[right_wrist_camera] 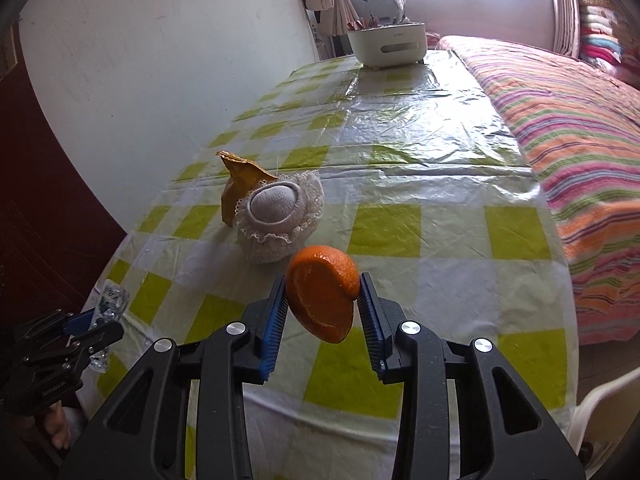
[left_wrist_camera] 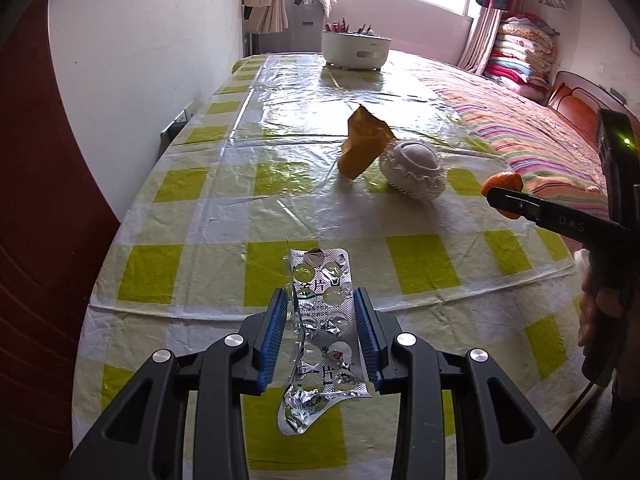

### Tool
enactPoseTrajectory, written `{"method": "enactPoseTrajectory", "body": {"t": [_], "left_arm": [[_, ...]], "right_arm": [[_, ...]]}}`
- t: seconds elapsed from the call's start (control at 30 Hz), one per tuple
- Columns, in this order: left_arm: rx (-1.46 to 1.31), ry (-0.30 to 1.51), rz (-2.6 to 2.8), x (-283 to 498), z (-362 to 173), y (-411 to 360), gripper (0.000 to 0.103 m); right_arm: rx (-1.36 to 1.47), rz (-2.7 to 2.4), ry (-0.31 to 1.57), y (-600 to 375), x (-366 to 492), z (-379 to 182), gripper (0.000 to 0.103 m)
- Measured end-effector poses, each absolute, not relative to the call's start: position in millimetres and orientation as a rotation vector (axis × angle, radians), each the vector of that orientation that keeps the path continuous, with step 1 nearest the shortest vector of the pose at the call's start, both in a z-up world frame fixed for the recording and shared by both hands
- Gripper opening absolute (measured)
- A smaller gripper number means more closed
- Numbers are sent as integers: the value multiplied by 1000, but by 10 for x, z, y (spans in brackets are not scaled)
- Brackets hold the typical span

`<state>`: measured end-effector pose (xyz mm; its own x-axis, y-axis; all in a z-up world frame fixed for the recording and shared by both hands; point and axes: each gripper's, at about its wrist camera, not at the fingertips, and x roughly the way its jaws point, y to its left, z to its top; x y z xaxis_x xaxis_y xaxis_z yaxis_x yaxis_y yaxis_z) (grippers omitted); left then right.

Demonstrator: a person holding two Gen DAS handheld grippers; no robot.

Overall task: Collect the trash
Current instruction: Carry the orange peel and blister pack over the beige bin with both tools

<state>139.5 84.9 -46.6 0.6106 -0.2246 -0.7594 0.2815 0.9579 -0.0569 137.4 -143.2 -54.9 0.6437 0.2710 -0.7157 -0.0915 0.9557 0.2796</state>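
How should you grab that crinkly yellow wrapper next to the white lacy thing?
Probably by the pointed top flap of the yellow wrapper, coming down from above. It stands up like a little tent, so the peak sticks clear of the table. The white lace-edged thing sits close against one side, so pinching low from there looks crowded.
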Motion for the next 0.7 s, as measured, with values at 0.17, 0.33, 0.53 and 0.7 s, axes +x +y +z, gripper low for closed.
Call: {"method": "enactPoseTrajectory", "body": {"t": [0.17,0.33,0.53,0.7], "left_arm": [[66,870,-347,1339,-451,662,34],[94,864,-381,1270,-448,396,34],[125,860,-427,1179,-445,51,34],[141,867,-464,1099,-472,-250,34]], "right_arm": [[235,196,823,-1604,1160,-488,34],[205,157,785,-1756,993,-402,34],[201,112,747,-2004,779,-328,34],[189,69,719,-2204,600,-287,34]]}}
